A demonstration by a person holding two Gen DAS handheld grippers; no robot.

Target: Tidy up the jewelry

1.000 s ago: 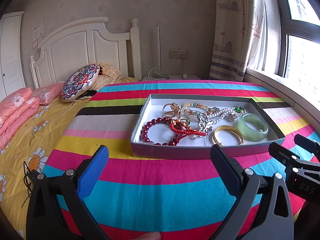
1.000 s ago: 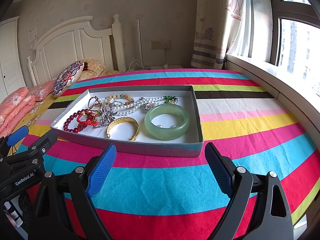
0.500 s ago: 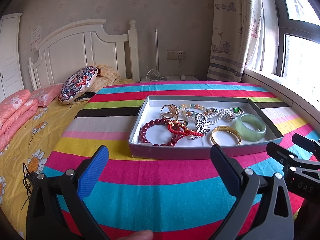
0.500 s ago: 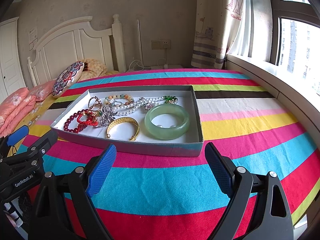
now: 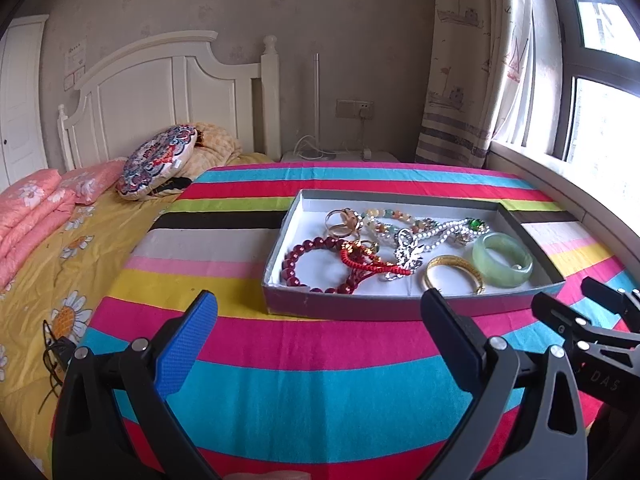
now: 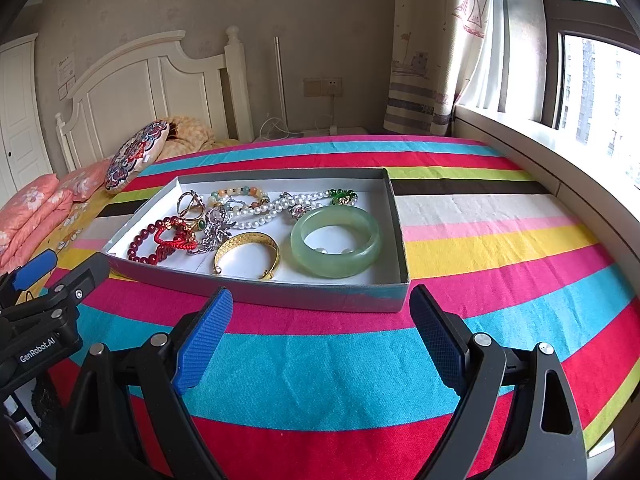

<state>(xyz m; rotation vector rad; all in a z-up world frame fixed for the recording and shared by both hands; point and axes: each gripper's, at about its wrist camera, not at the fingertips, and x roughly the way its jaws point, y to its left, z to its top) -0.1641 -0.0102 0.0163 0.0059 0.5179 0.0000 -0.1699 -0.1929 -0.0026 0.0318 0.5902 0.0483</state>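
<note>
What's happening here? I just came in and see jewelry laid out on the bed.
Someone is about to sort jewelry. The left hand-held gripper and right hand-held gripper are both open and empty, short of a shallow grey box on the striped bedspread. The jade bangle, gold bangle and beaded bracelets lie untouched inside.
</note>
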